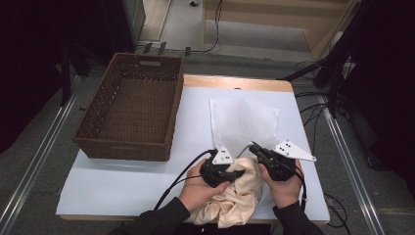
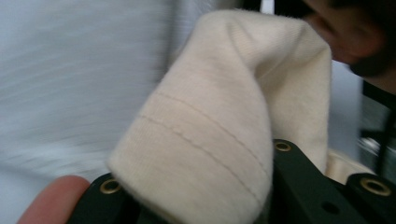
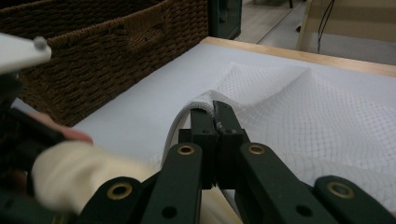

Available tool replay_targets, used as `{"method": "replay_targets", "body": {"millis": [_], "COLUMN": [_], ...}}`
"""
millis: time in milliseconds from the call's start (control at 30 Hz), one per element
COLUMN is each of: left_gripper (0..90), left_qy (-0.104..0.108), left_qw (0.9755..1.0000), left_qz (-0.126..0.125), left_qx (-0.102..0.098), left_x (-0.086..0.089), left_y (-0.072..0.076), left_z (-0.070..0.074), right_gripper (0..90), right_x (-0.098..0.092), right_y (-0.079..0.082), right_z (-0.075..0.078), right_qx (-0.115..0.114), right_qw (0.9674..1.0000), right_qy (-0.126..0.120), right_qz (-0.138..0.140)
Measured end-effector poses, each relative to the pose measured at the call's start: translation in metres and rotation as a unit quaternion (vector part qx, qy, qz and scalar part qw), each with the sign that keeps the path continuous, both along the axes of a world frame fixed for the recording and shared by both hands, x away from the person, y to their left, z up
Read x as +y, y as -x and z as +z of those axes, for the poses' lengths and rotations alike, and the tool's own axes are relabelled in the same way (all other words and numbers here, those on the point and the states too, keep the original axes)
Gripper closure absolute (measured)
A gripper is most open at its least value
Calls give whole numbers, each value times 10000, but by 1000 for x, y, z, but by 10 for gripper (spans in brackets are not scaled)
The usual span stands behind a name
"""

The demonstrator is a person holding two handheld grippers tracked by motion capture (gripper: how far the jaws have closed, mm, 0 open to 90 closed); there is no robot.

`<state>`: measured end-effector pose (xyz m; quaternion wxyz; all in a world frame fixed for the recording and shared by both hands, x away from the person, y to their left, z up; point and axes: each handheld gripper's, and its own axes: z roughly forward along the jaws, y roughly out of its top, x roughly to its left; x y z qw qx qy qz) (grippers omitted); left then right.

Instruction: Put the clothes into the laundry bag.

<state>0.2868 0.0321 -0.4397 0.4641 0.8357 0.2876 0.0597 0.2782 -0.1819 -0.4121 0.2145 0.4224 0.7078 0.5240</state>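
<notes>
One cream garment (image 1: 240, 196), bunched into a soft heap, lay at the near edge of the table (image 1: 122, 181), between the person's two hands and spilling slightly over that edge. Crumpled as it was, it had no clear long axis; a folded, hemmed corner of it (image 2: 215, 135) rose from the heap toward the far side, its double row of stitching running across the fold. The left gripper (image 1: 234, 175) was clenched on that corner, its black jaws having just closed with the fabric caught between them, as the left gripper view showed from close by.

Just beyond the garment, a white mesh laundry bag (image 1: 243, 122) lay flat on the table's white cover, its long axis running near to far and its near edge meeting the heap. The right gripper (image 1: 253, 146) pointed away from the person and toward the far left, with its jaws pressed tight on the bag's near rim (image 3: 205, 100), lifting the mesh into a small ridge there.

To the far left, well apart from the cloth, a brown woven basket (image 1: 132, 110) stood upright on the table's left side, its long side running near to far and a handle slot cut in its far wall.
</notes>
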Motion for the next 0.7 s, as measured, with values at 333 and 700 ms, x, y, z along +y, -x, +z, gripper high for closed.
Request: {"method": "replay_targets", "body": {"millis": [333, 700], "left_gripper": [718, 381], "left_qy": [-98, 754], "left_qw": [9977, 9956], "left_qz": [664, 152], "left_qx": [-122, -543], "left_x": [2, 39], "left_y": [-4, 9], "left_z": [-12, 20], "right_gripper": [900, 900], "right_x": [7, -4], "right_y": [5, 6], "right_z": [-5, -15], "right_qx": [130, 267], "right_qw": [9997, 9995], "right_qy": [133, 158], "right_qz": [139, 40]}}
